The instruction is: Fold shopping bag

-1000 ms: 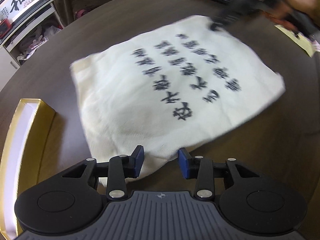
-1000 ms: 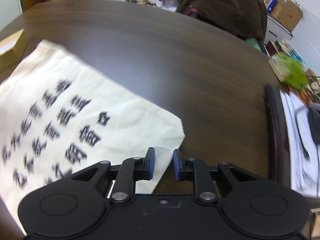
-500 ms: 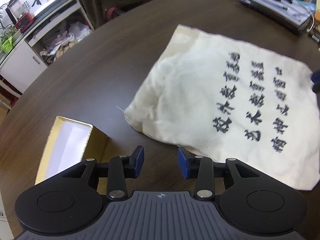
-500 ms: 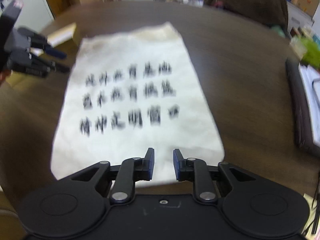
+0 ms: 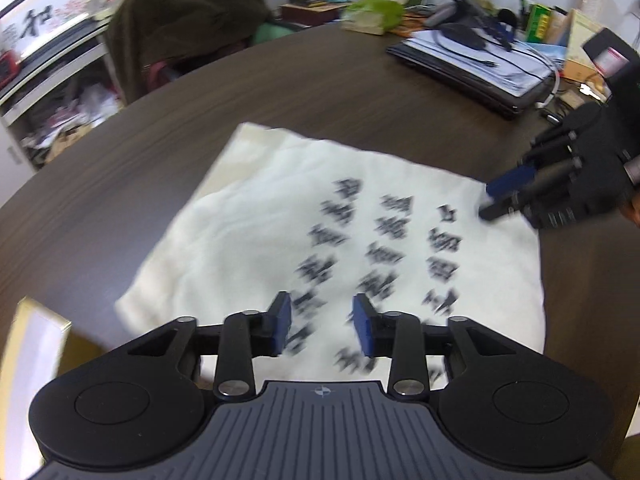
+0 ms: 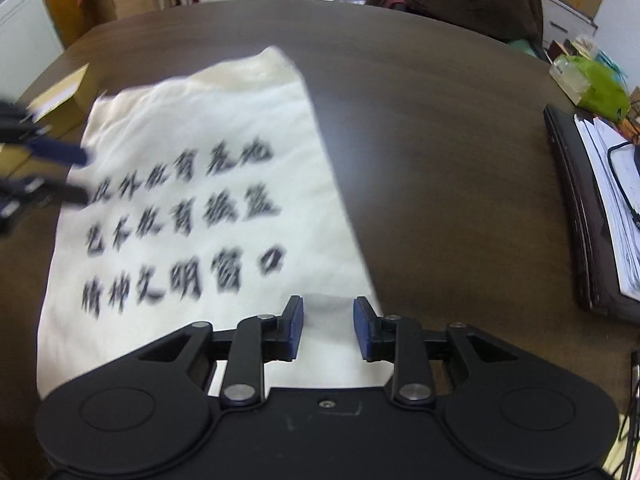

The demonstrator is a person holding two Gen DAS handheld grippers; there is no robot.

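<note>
A cream cloth shopping bag (image 5: 256,216) with black printed characters lies flat on the dark wooden table; it also shows in the right wrist view (image 6: 192,128). My left gripper (image 5: 320,330) is open and empty, just above the bag's near edge. My right gripper (image 6: 328,328) is open and empty over the bag's near right corner. The right gripper also shows in the left wrist view (image 5: 494,202) at the bag's far right edge. The left gripper shows in the right wrist view (image 6: 78,176) at the bag's left edge.
A gold-edged open box (image 5: 28,364) sits at the left, seen also in the right wrist view (image 6: 64,88). A laptop with papers and cables (image 5: 476,64) lies at the far right. A chair draped in brown cloth (image 5: 180,20) stands behind the table.
Both grippers have swung around the bag. The left gripper has moved from beside the bag's corner to over its near edge. The right gripper's jaws have opened wider.
</note>
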